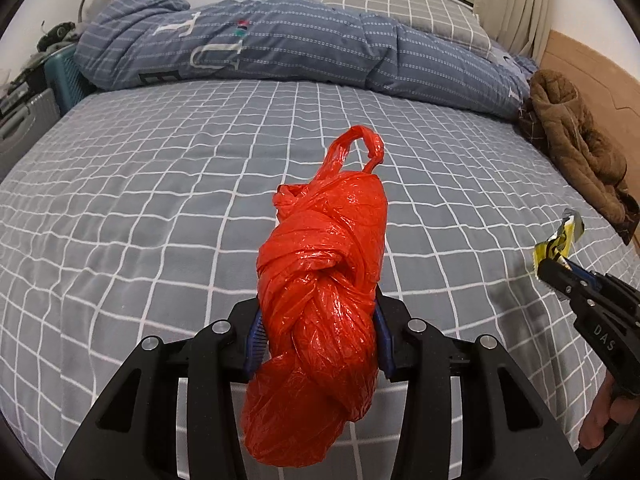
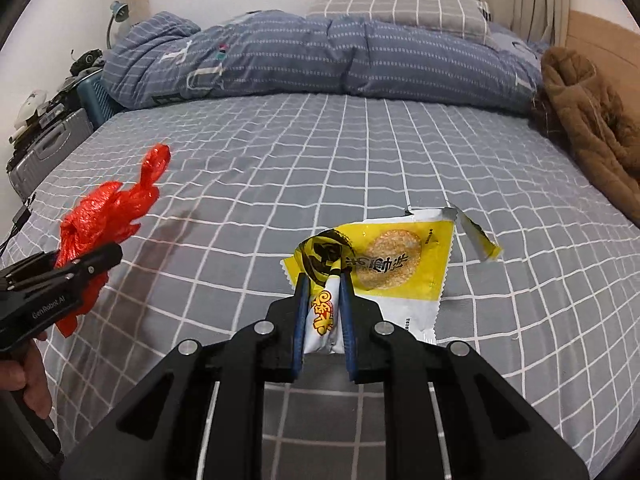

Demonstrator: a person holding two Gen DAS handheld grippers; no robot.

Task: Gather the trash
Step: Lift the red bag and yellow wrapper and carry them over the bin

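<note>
My left gripper (image 1: pixel 318 320) is shut on a knotted red plastic bag (image 1: pixel 320 280) and holds it above the grey checked bed (image 1: pixel 160 200). The bag's handle loop points away from me. The bag also shows in the right wrist view (image 2: pixel 100 216), with the left gripper (image 2: pixel 108 258) at the far left. My right gripper (image 2: pixel 324 280) is shut on a yellow and white snack wrapper (image 2: pixel 384 264), held just above the bed. The wrapper shows small in the left wrist view (image 1: pixel 560 240), at the right gripper's tip (image 1: pixel 550 266).
A rolled blue quilt (image 1: pixel 280 48) and a grey checked pillow (image 1: pixel 400 4) lie along the far side. A brown fleece garment (image 1: pixel 576 140) lies at the right edge by the wooden headboard (image 1: pixel 592 64). Suitcases (image 2: pixel 48 144) and clutter stand left of the bed.
</note>
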